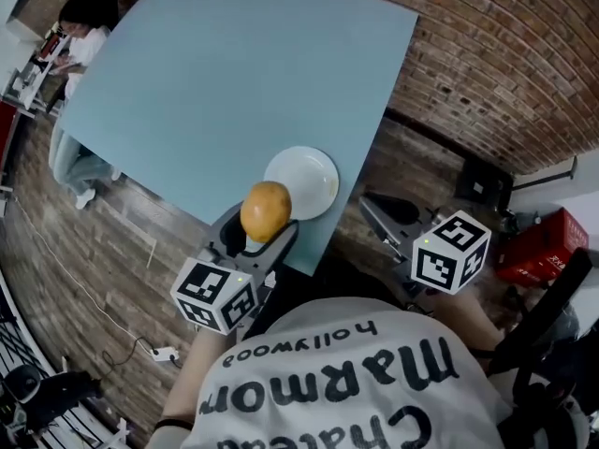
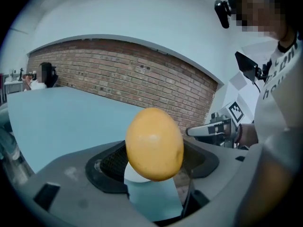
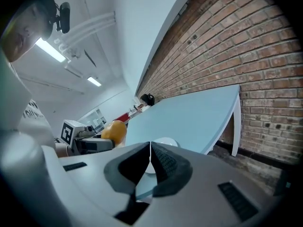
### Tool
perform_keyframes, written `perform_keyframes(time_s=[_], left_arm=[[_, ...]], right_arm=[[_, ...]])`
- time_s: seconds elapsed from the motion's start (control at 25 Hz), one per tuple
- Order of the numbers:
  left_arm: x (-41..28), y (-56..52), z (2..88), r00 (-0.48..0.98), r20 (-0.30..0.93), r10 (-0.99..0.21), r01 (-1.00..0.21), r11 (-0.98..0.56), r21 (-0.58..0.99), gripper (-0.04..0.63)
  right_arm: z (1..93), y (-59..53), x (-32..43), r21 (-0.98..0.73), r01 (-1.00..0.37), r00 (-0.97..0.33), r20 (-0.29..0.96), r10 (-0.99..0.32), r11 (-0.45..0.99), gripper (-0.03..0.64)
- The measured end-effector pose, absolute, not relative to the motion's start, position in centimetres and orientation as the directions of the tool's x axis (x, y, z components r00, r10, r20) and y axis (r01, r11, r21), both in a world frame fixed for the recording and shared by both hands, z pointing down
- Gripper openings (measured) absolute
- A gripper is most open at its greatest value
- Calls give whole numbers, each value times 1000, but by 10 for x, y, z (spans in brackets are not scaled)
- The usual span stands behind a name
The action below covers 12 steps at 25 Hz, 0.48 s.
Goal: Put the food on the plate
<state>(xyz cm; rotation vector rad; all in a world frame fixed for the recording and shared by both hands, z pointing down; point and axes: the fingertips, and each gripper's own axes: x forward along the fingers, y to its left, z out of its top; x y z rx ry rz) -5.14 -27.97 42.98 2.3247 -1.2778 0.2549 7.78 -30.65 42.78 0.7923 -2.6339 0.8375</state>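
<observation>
An egg-shaped, orange-yellow fruit point(image 1: 266, 210) is clamped between the jaws of the left gripper point(image 1: 264, 232). The jaws are spread to the width of the fruit and press on its two sides. In the left gripper view the fruit point(image 2: 154, 144) is seen held at the jaw tips of the left gripper point(image 2: 155, 165), clear of any surface.

A white plate point(image 1: 301, 181) is set on the light blue table point(image 1: 225, 82), close to the table's near corner, and nothing is seen on it. In the head view the fruit is seen in front of the plate's near-left rim. In the left gripper view a part of the plate point(image 2: 135, 176) is seen just below and behind the fruit. Whether the fruit hangs directly over the plate cannot be told.

The right gripper point(image 1: 374, 209) is held to the right of the table corner, off the table's edge and apart from the plate. In the right gripper view the jaws of the right gripper point(image 3: 150, 162) are pressed together along their whole length, with nothing between them. The plate point(image 3: 165, 142) is seen just beyond their tips, and the fruit point(image 3: 115, 130) is seen to the left.

A brick wall point(image 2: 142, 74) is seen behind the table, and a person point(image 1: 84, 26) is seated at the table's far corner.
</observation>
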Motion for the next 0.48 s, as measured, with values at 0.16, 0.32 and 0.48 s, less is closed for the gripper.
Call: perform_keyframes(time_s=[0.16, 0.32, 0.48], left_arm=[[-57, -299, 434, 561, 373, -739, -823, -451, 344, 333], [-60, -315, 447, 565, 437, -700, -824, -498, 269, 333], [-55, -328, 469, 572, 514, -639, -804, -561, 197, 333]], right_arm=[[429, -323, 64, -455, -573, -815, 402, -417, 682, 9], [428, -340, 54, -461, -585, -808, 402, -431, 667, 9], [434, -358, 51, -468, -606, -794, 409, -450, 644, 9]])
